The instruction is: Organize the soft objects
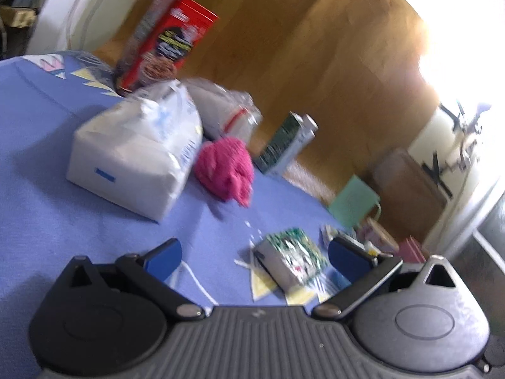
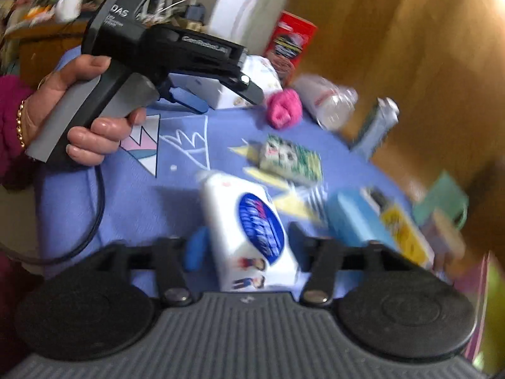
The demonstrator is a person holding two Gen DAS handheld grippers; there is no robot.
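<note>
My left gripper (image 1: 254, 257) is open and empty above the blue cloth (image 1: 47, 158). Ahead of it lie a pink knitted bundle (image 1: 225, 170), a white soft pack (image 1: 135, 154) and a clear bag of white stuff (image 1: 227, 115). A green-printed packet (image 1: 292, 257) lies between its fingers' line, lower down. My right gripper (image 2: 244, 246) is shut on a white tissue pack with a blue oval label (image 2: 249, 230). The left gripper (image 2: 221, 94) shows in the right view, held by a hand, near the pink bundle (image 2: 284, 107).
A red tin (image 1: 164, 41) stands at the back. A green-and-white carton (image 1: 284, 143) lies at the cloth's edge. A blue-and-yellow box (image 2: 378, 224) lies to the right. The green packet (image 2: 290, 158) is mid-cloth. Wooden floor (image 1: 315, 47) lies beyond.
</note>
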